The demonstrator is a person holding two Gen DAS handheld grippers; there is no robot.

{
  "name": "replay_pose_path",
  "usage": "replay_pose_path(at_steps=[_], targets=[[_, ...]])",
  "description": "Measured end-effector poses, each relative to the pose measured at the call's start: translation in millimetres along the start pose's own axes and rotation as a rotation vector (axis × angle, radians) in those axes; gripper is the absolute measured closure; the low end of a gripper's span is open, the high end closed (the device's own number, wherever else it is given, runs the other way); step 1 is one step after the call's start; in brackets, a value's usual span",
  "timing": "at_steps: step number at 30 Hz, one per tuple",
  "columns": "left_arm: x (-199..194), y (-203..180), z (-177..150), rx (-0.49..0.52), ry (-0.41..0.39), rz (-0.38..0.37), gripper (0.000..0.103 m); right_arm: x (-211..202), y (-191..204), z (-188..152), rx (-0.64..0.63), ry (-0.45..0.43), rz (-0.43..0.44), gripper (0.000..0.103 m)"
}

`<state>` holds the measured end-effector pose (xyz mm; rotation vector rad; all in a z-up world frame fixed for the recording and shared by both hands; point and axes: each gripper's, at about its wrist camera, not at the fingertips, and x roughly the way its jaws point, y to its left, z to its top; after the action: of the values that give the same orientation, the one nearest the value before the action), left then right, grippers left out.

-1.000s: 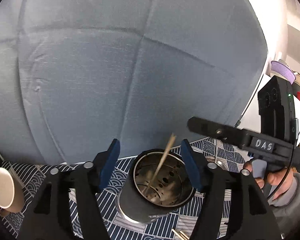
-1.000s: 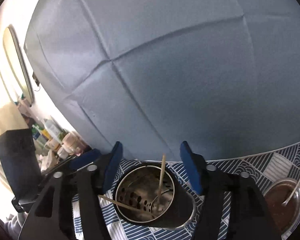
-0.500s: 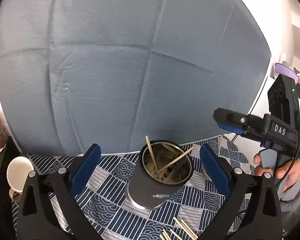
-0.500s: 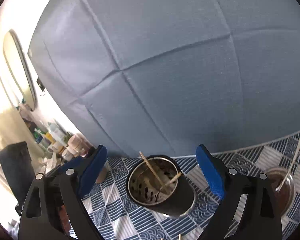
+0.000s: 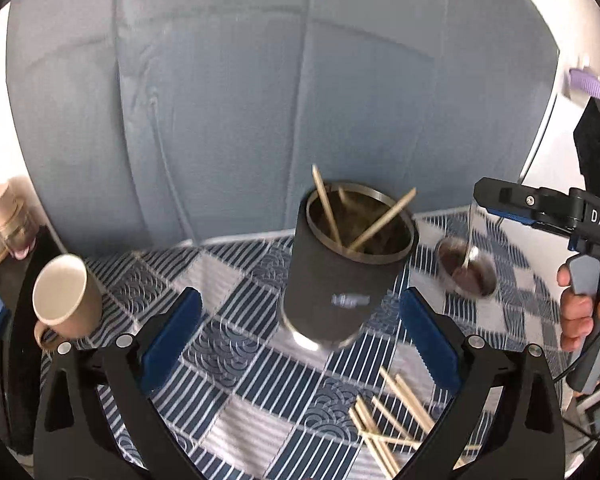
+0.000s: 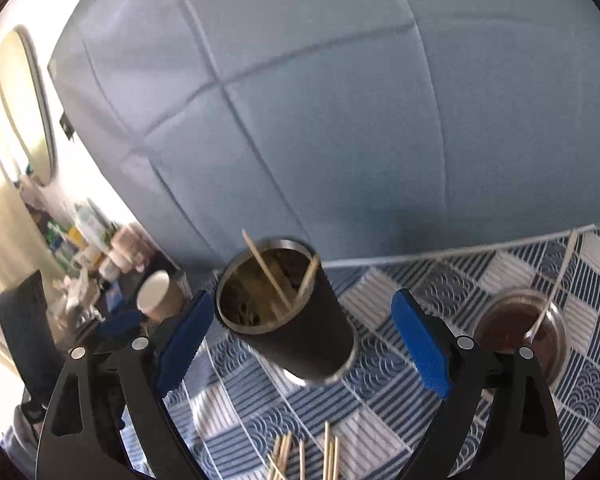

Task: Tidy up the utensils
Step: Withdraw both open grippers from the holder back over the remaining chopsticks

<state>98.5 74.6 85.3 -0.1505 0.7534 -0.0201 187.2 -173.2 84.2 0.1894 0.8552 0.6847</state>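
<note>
Wooden chopsticks lie loose on the worktop, in front of a tall dark metal cylinder holder that stands upright with two more sticks leaning inside. Behind rises a large grey-blue padded fabric panel. The worktop wears a blue-and-white patterned cloth. A beige ceramic mug sits at its left edge; a small glass bowl of brown stuff with a spoon sits to the right. The left tool and the right tool both tilt downward, blue pads spread wide, nothing between them pinched. A hand grips the right tool's handle.
</note>
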Motion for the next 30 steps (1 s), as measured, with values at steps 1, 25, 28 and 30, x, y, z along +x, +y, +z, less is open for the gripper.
replay_pose_path(at_steps=[1, 25, 28, 30], targets=[[0, 0, -5, -0.001, 0.009, 0.002, 0.006, 2, 0, -5, -0.007, 0.015, -0.003, 0.017], [36, -25, -131, -0.024, 0.319, 0.009, 0.006, 51, -33, -143, -0.174, 0.394, -0.163, 0.017], [44, -34, -138, 0.017, 0.347, 0.018, 0.006, 54, -36, -150, -0.179, 0.416, -0.167, 0.017], [47, -38, -140, 0.041, 0.352, 0.031, 0.006, 55, -35, -153, -0.187, 0.423, -0.167, 0.017]])
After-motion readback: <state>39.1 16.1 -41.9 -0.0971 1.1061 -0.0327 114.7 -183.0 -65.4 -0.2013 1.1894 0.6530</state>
